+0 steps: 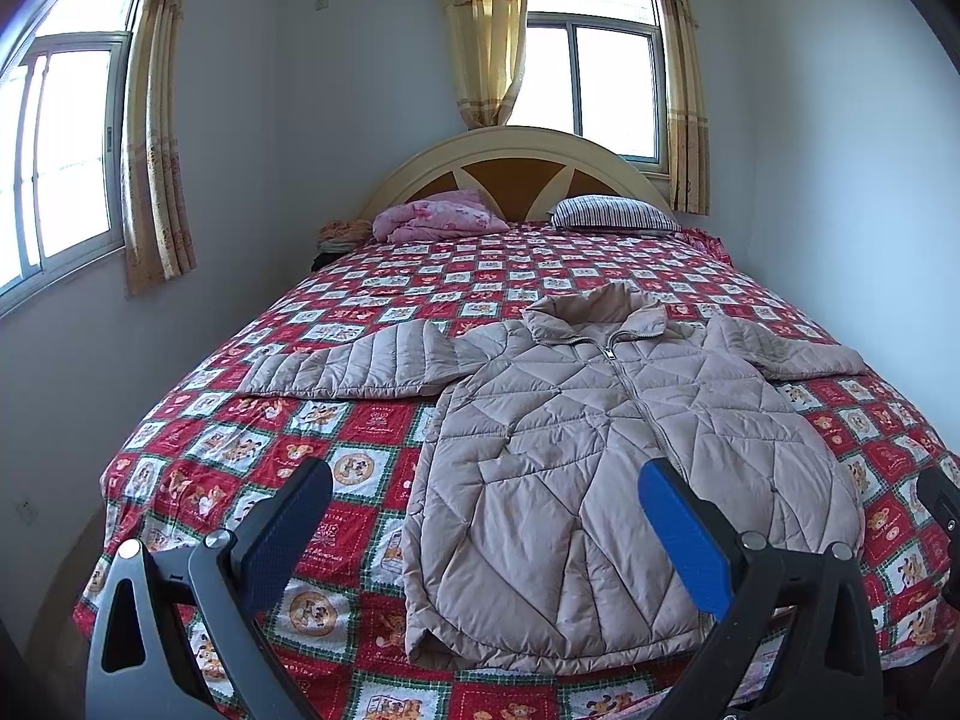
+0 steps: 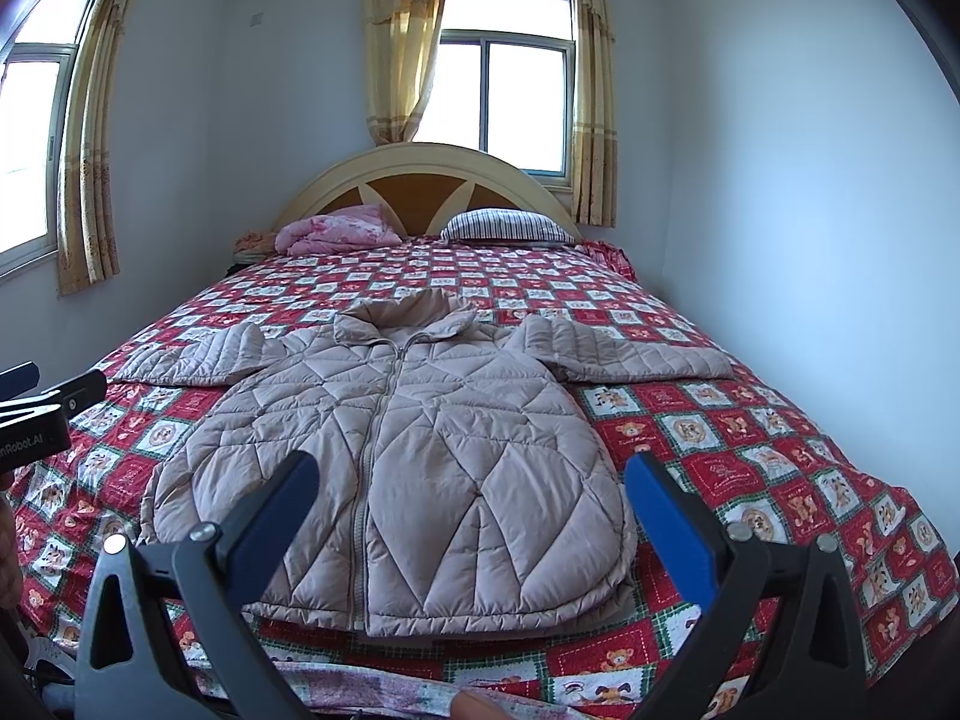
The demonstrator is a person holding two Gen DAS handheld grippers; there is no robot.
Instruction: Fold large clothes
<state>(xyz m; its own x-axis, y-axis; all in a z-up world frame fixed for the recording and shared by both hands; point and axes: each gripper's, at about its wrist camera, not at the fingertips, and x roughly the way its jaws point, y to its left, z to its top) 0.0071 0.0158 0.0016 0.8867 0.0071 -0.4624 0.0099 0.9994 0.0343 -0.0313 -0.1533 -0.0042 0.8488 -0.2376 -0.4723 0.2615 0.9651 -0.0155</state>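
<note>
Across the red checked bedspread (image 1: 372, 438) my beige quilted puffer jacket (image 1: 606, 468) lies flat, sleeves spread; left gripper (image 1: 486, 546) and right gripper (image 2: 471, 531) hover spread wide, empty—next, I judge, pinch a sleeve and fold inward.

1. Pale bluish walls (image 1: 372, 78) enclose a small bedroom lit by daylight.
2. A window (image 1: 612, 84) behind the arched headboard (image 1: 510, 174), another window (image 1: 66, 150) on the left wall; yellow curtains (image 1: 480, 30) hang beside both.
3. The bed's red checked cover (image 1: 420, 276) carries a pink bundle (image 1: 438, 216) and a striped pillow (image 1: 612, 213) at the head edge.
</note>
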